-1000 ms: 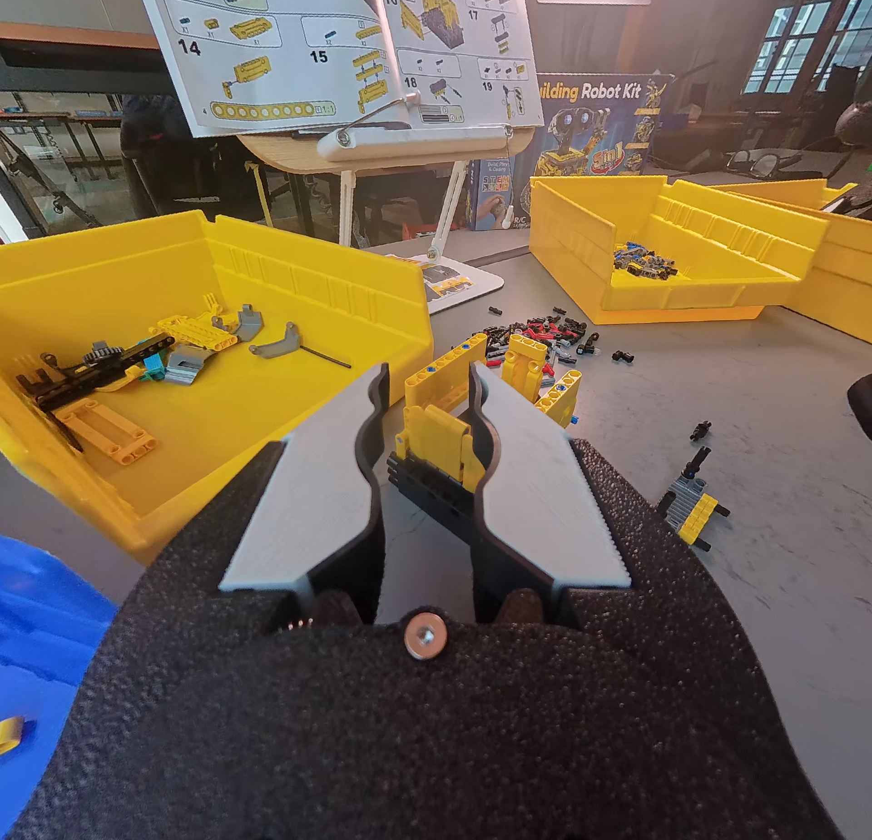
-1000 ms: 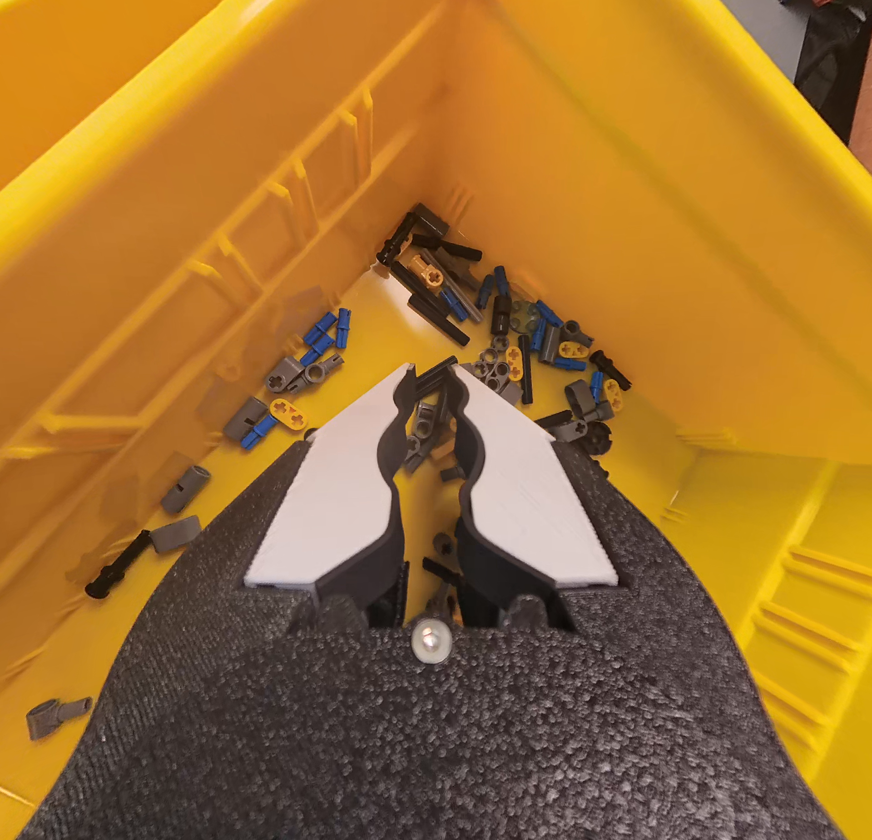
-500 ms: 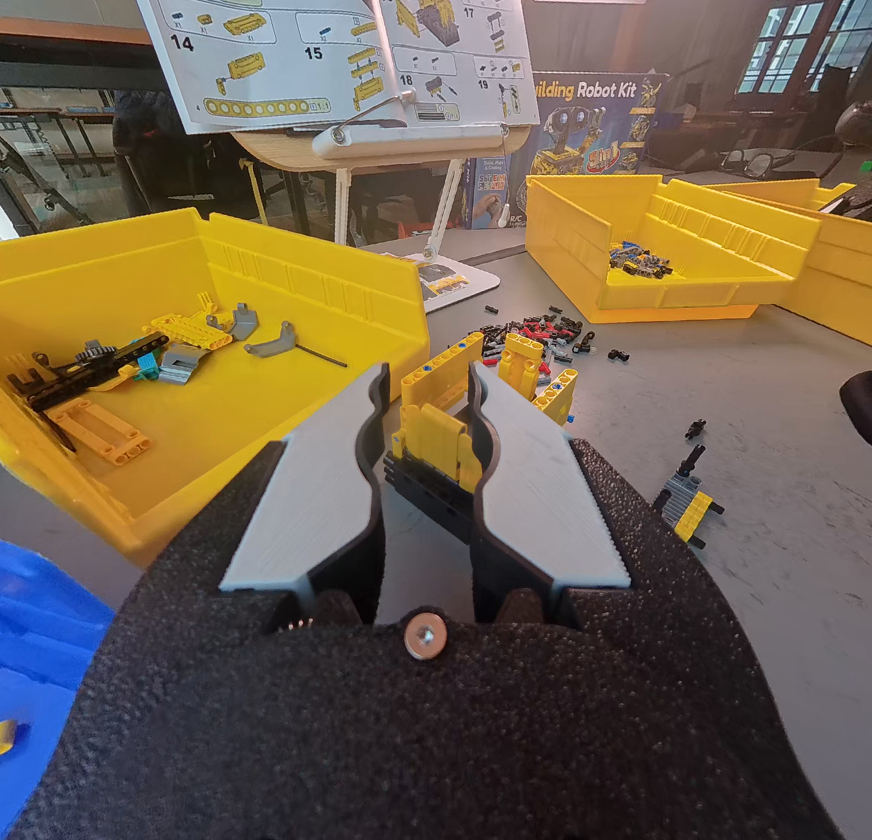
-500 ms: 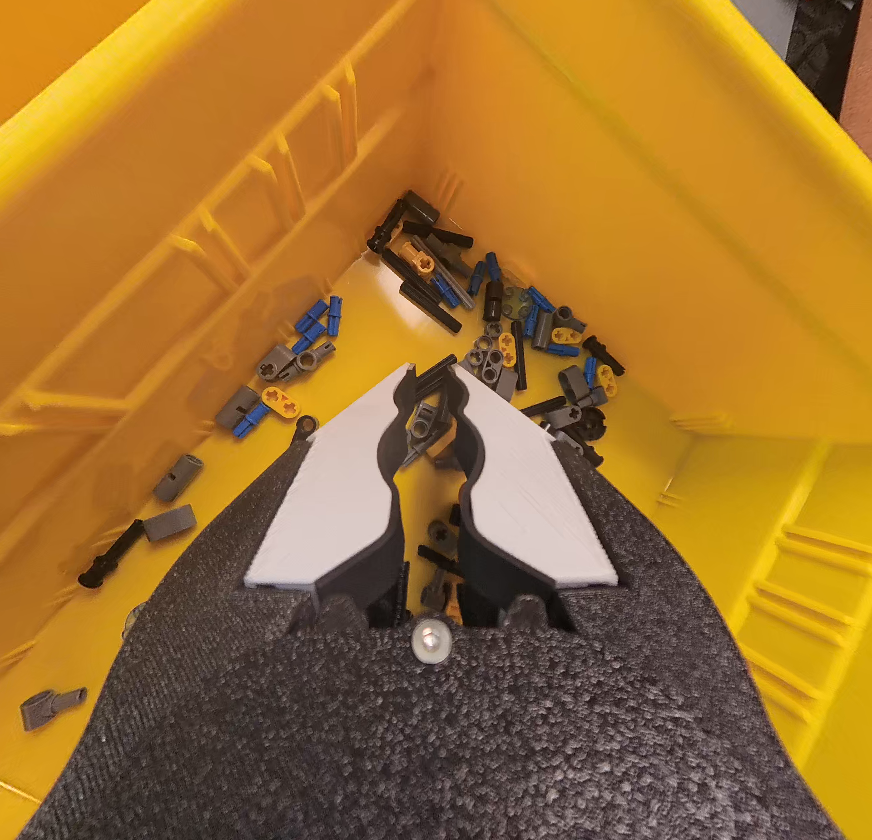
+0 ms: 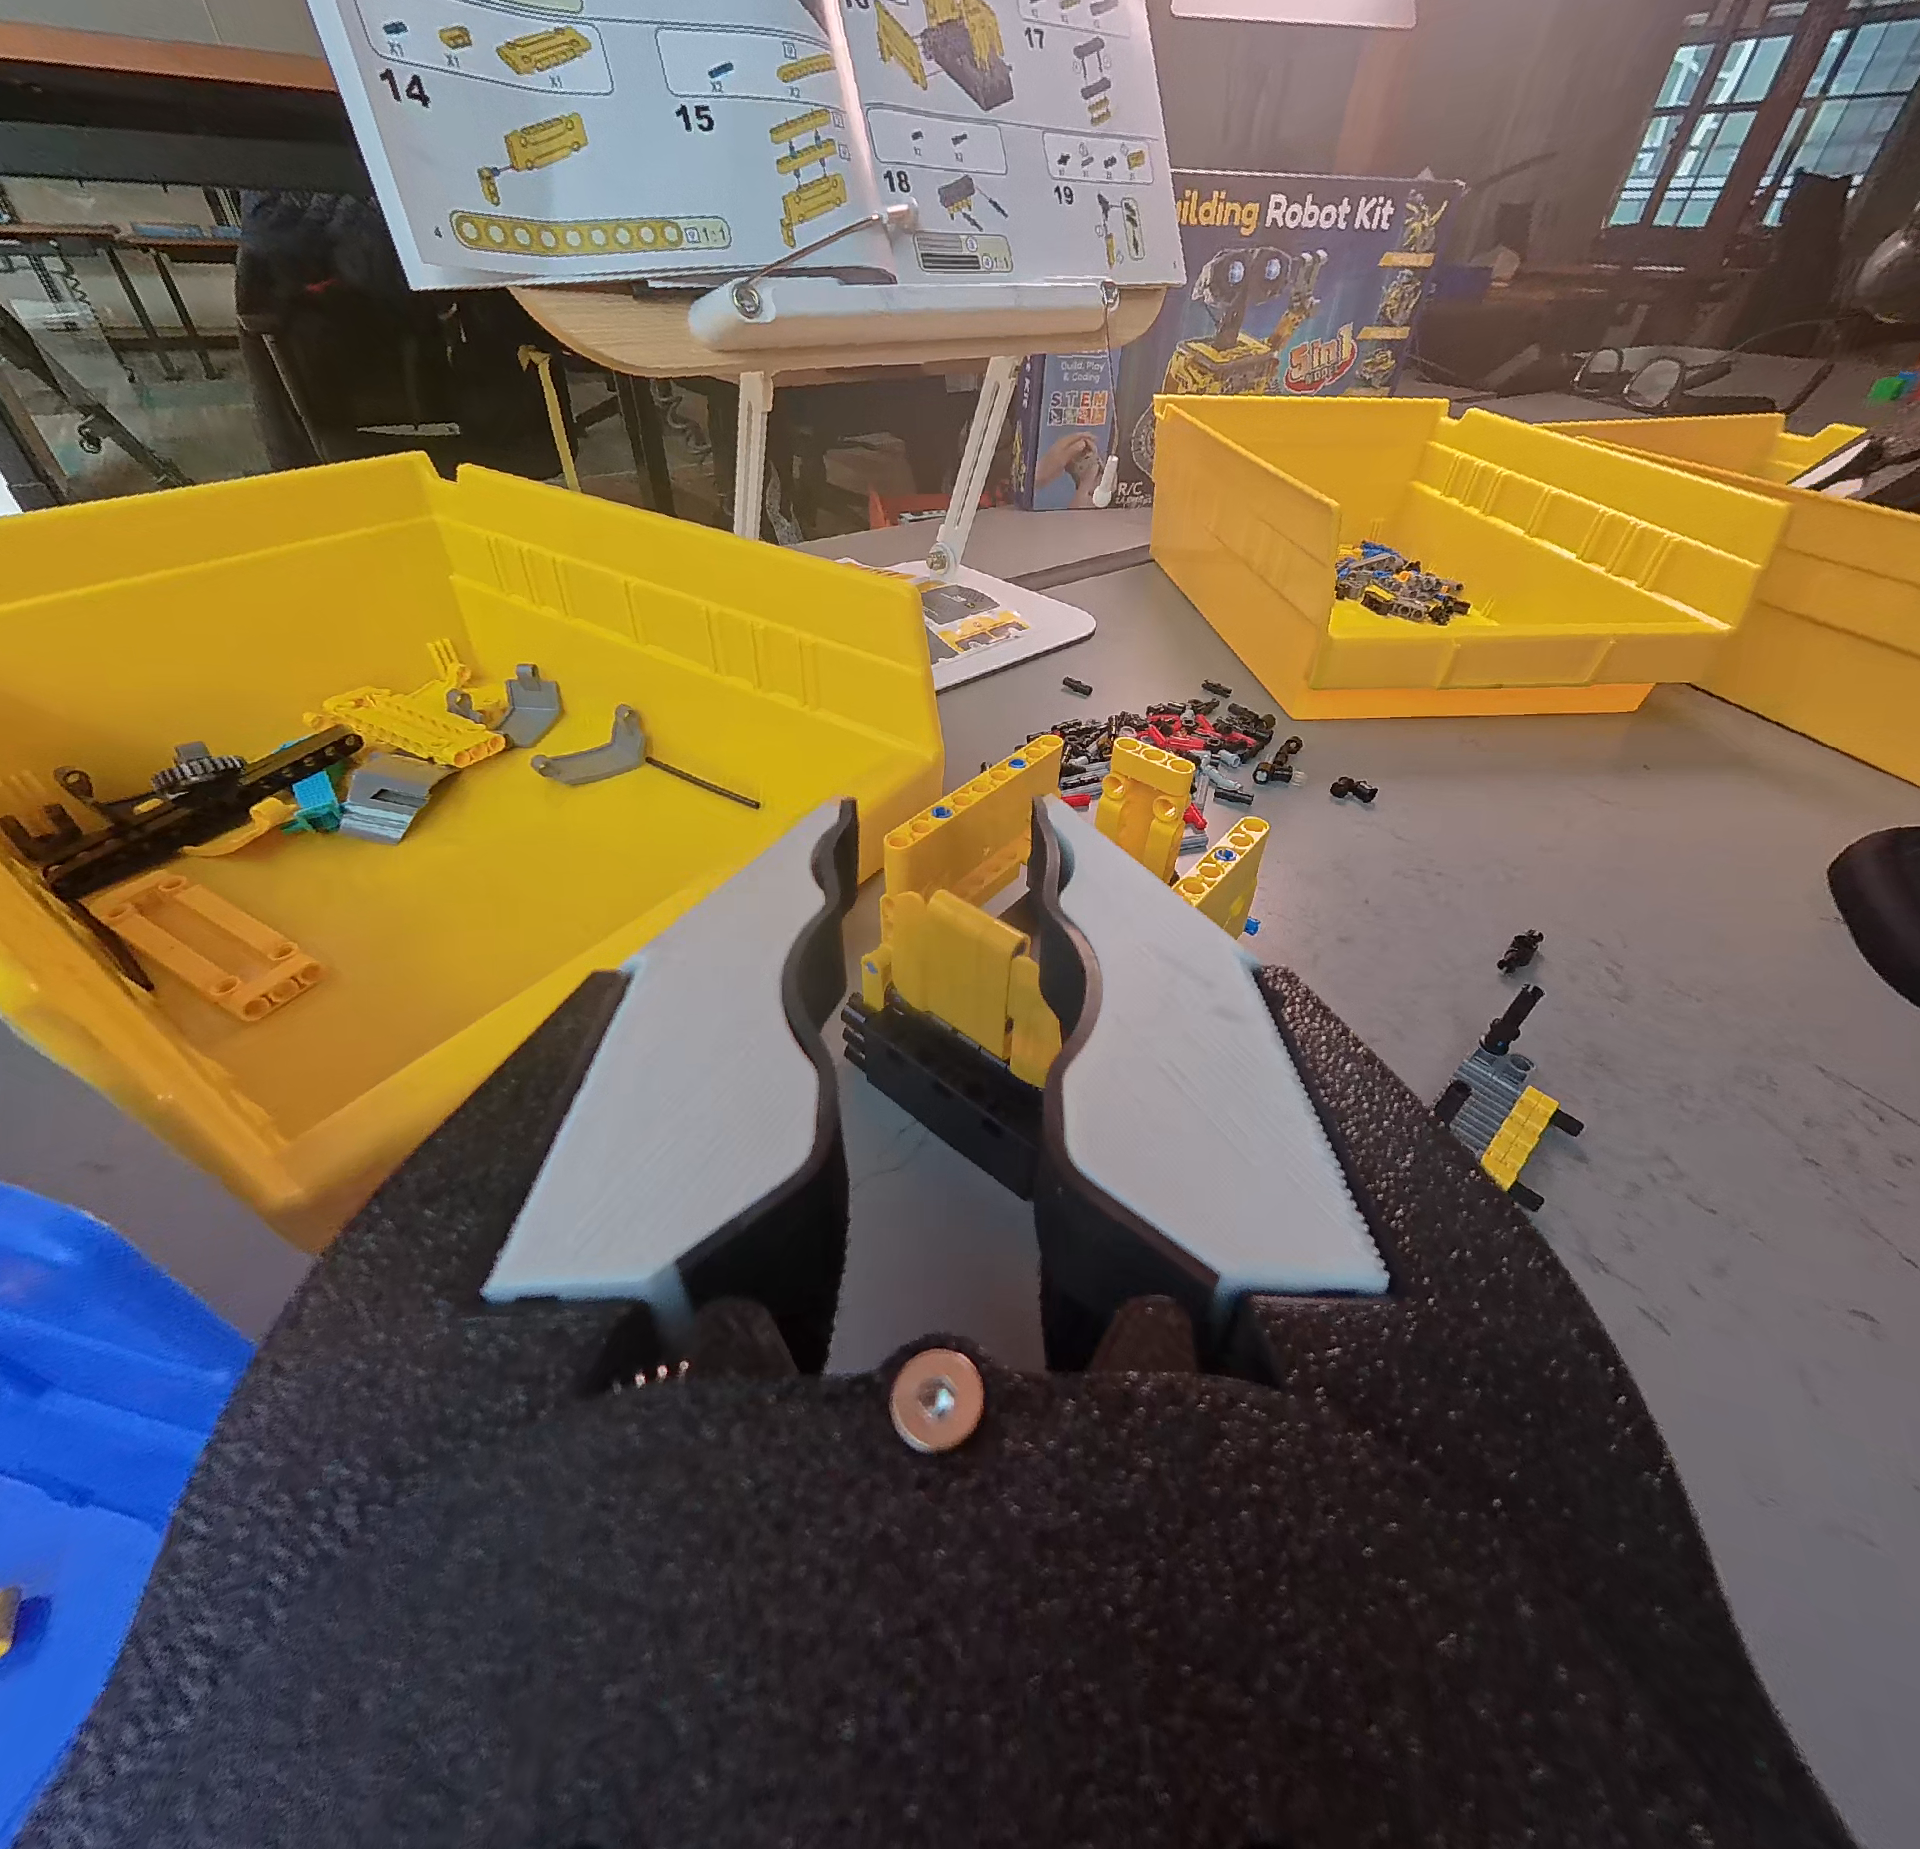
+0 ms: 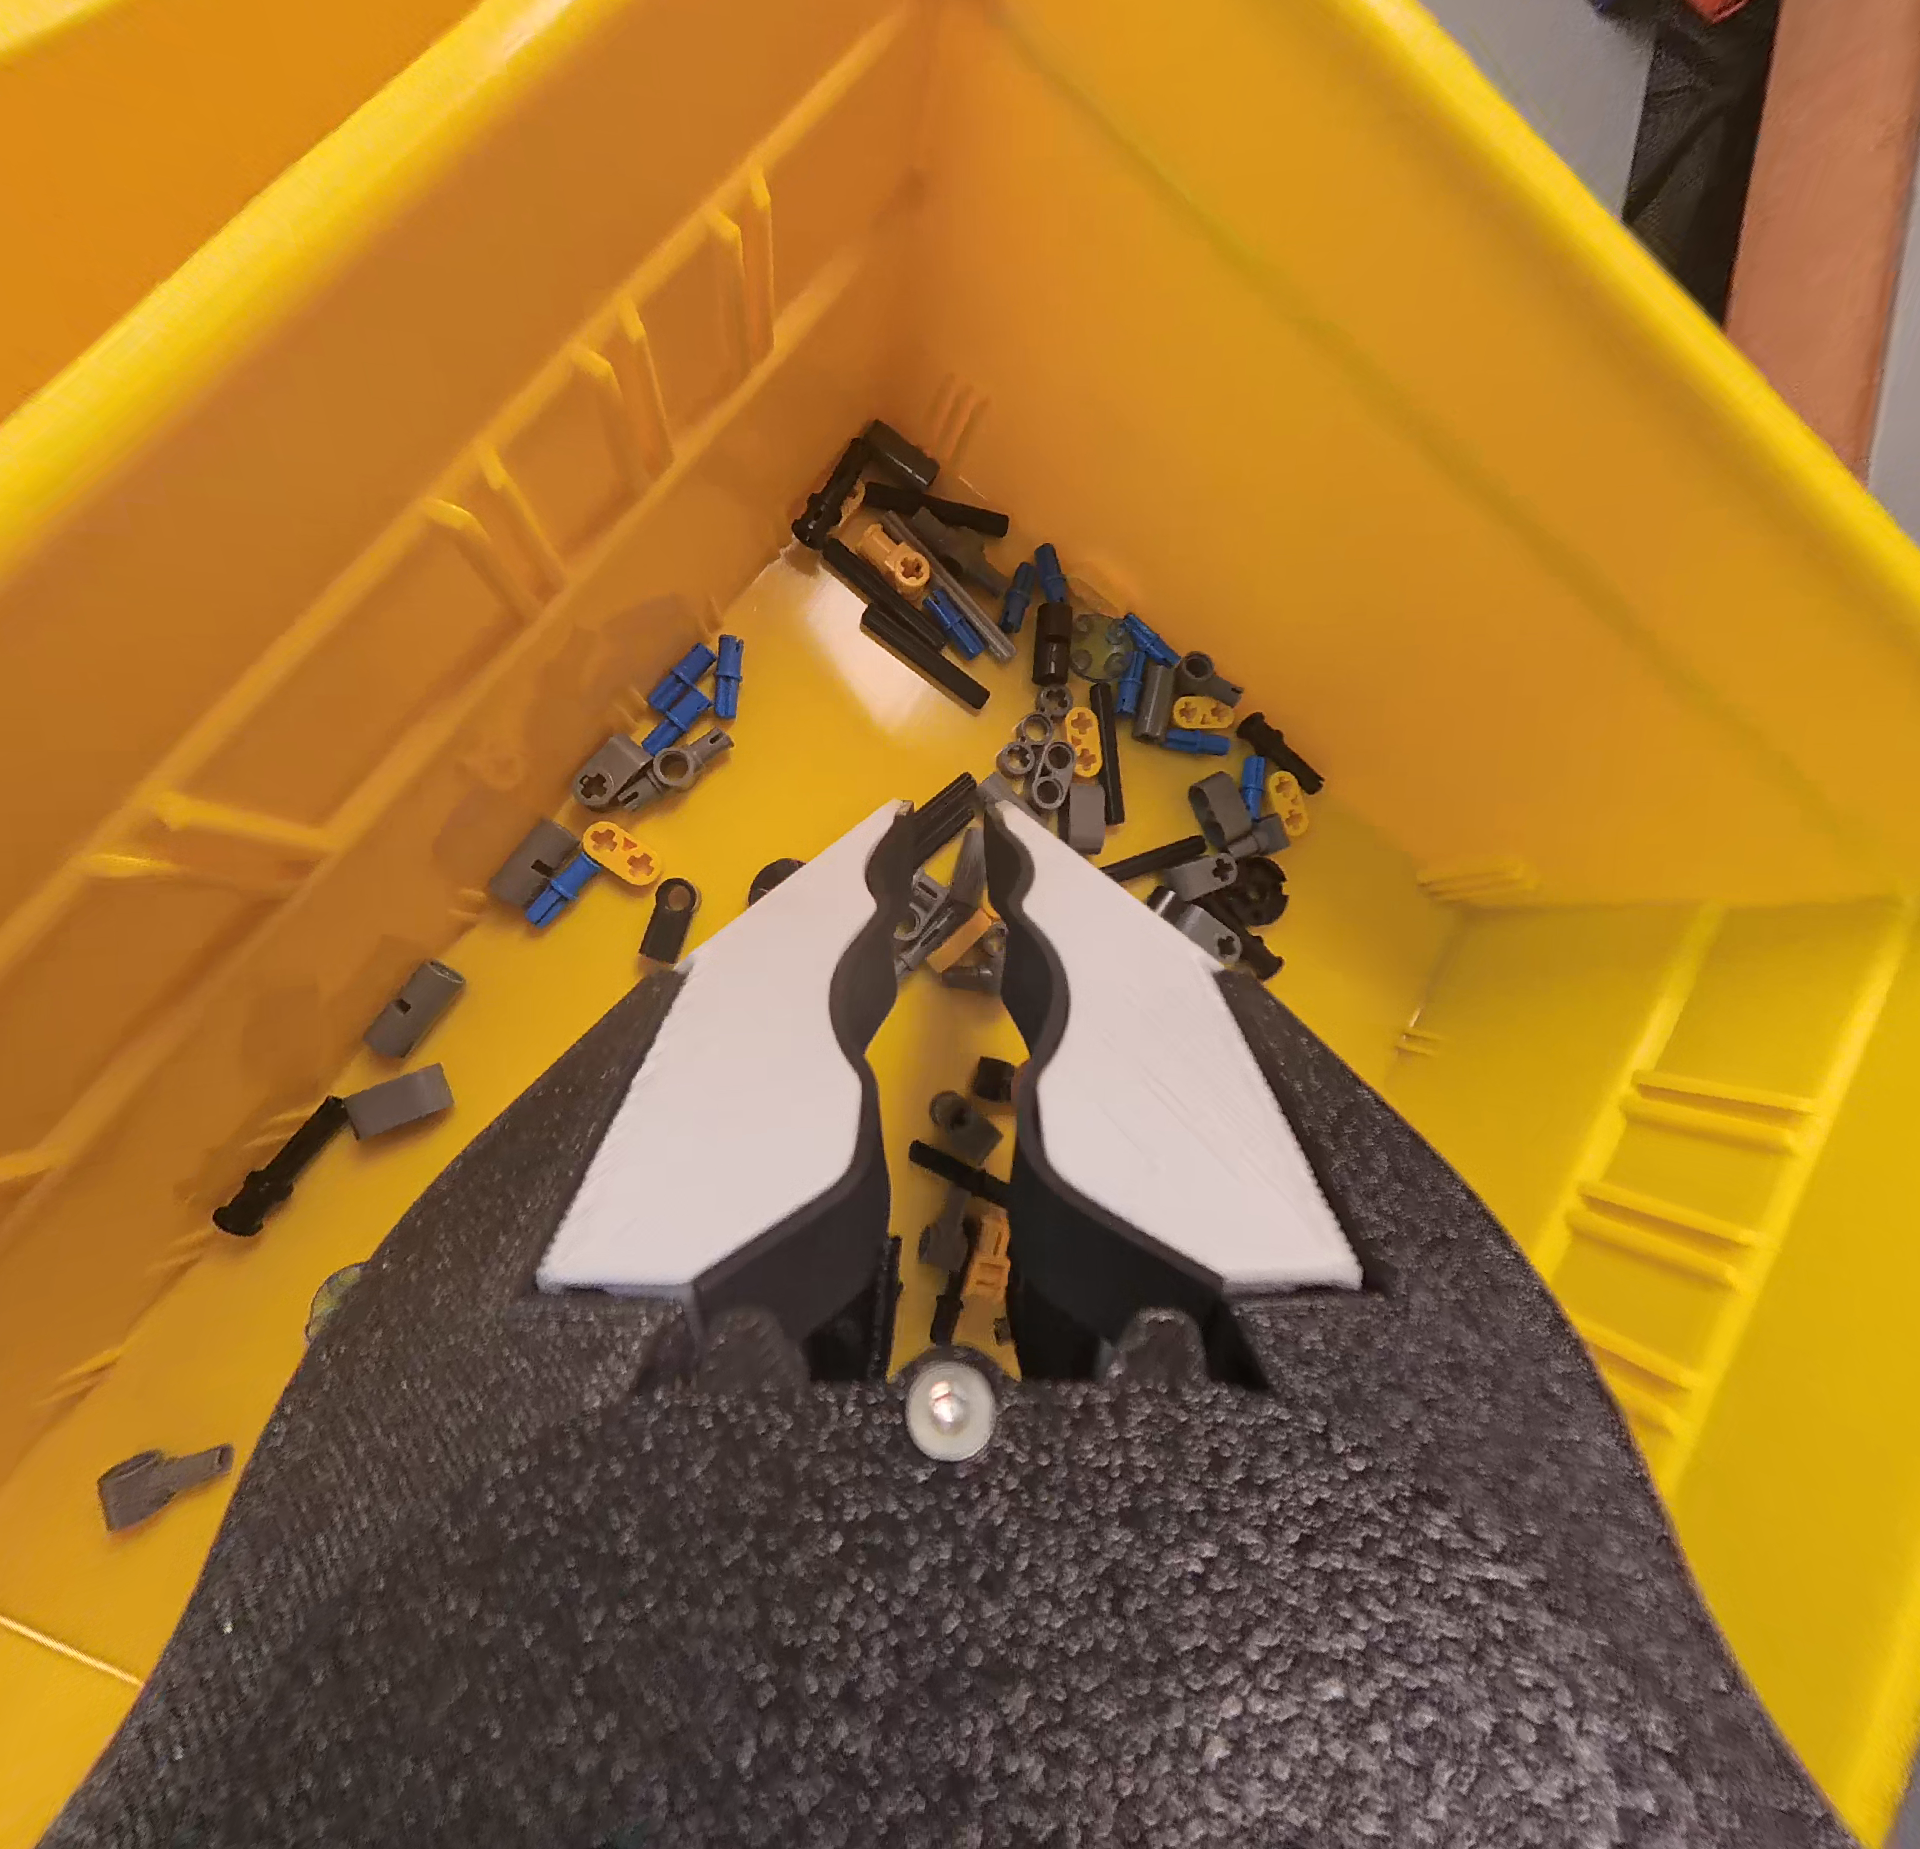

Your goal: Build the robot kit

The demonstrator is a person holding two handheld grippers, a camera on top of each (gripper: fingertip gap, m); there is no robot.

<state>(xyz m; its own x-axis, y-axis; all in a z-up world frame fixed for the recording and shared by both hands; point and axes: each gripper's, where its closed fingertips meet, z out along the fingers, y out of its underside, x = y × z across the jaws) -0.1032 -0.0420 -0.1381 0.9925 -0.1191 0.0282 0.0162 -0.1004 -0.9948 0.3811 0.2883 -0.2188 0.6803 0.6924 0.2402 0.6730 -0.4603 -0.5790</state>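
The left gripper (image 5: 940,843) stands with its jaws parted over the grey table (image 5: 1558,968), a yellow and black block assembly (image 5: 961,978) sitting between the two fingers; its right side seems to press the right finger while a gap shows on the left, so whether it is truly clamped cannot be told from this angle. Just beyond the fingertips lie yellow perforated beams (image 5: 971,812) and a scatter of small black and red pins (image 5: 1164,739). To the left sits a large yellow bin (image 5: 727,656) holding grey brackets, a black beam and yellow plates. To the right on the table rests a small grey and yellow subassembly (image 5: 1501,1108). Farther back, an open instruction booklet (image 5: 727,95) leans on a white stand, a printed kit box (image 5: 1288,282) stands behind it, and a second yellow bin (image 5: 1247,511) holds a small heap of parts. A blue bin (image 5: 94,1384) edges in at the lower left. The right gripper (image 6: 940,812) reaches down into a yellow bin (image 6: 1247,345), its jaws narrowly apart with nothing clamped, its tips at a black ribbed axle (image 6: 951,802). Around them lie small connector pieces (image 6: 1039,656), blue, grey, black and yellow, gathered toward the bin's far corner.
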